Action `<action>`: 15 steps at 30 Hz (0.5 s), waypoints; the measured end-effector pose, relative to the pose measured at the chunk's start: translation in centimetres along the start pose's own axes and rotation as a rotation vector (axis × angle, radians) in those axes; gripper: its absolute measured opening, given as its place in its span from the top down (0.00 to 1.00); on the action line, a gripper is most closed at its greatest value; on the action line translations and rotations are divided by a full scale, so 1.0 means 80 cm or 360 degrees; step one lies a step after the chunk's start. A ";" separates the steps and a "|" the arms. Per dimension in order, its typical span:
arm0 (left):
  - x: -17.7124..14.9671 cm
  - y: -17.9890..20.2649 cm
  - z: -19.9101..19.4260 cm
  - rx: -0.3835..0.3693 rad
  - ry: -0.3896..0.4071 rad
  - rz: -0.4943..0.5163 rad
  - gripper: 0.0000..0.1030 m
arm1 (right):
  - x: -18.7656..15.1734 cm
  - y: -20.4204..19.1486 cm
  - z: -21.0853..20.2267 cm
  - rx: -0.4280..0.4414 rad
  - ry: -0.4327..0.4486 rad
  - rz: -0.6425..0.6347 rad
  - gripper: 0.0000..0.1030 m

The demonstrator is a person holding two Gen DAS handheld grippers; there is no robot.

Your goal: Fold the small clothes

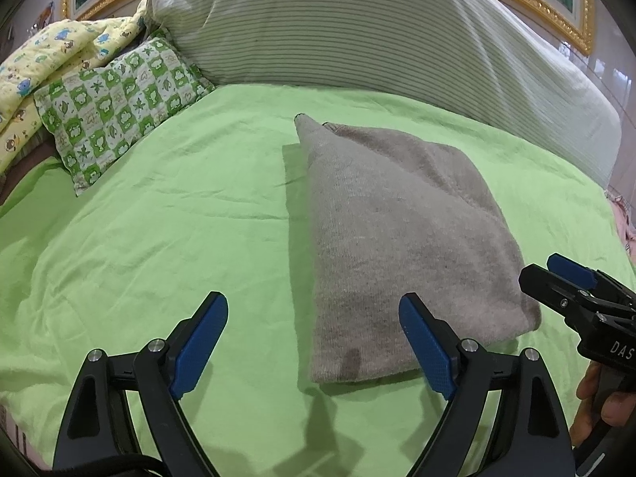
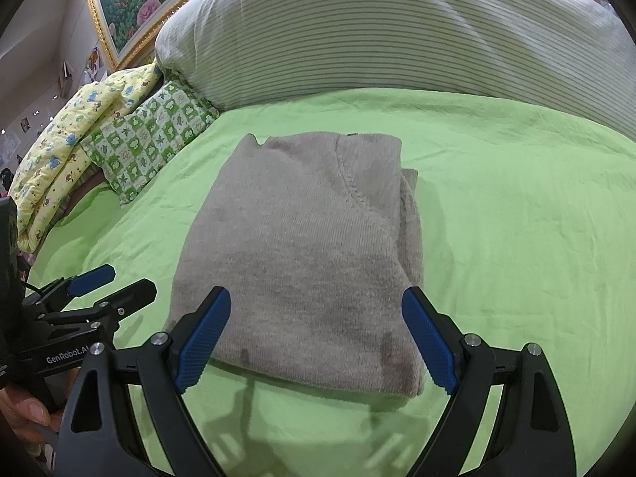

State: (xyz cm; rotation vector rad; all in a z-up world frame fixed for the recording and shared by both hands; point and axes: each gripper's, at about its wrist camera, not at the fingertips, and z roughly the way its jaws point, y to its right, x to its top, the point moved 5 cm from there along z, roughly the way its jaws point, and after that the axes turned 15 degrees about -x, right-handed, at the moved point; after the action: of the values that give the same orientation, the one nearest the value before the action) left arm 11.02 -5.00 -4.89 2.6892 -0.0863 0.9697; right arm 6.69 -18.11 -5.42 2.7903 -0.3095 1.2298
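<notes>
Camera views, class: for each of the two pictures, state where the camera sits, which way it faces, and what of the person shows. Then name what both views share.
Left wrist: sits on the left tool, faces across the green bedsheet toward the striped pillow; the right tool and the person's fingers show at right.
Right wrist: sits on the right tool, faces the folded grey garment; the left tool shows at left.
Shared: garment, sheet, pillow, green patterned cushion.

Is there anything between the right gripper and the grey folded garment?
Nothing visible. The right gripper hangs open at the near edge of the grey garment, with only green sheet below.
</notes>
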 end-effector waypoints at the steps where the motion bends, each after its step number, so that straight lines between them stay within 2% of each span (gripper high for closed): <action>1: 0.001 0.000 0.000 0.0004 0.0004 0.0003 0.14 | 0.002 0.001 0.001 0.0001 0.0000 0.0000 0.14; 15: 0.018 -0.001 0.012 -0.0010 -0.0017 -0.0032 0.15 | 0.013 0.005 0.004 0.0011 0.0000 0.0008 0.14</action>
State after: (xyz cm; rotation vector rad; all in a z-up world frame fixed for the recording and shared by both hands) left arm 12.72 -5.11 -4.75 2.6842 -0.0647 0.9478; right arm 7.50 -18.74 -4.90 2.7969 -0.3126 1.2346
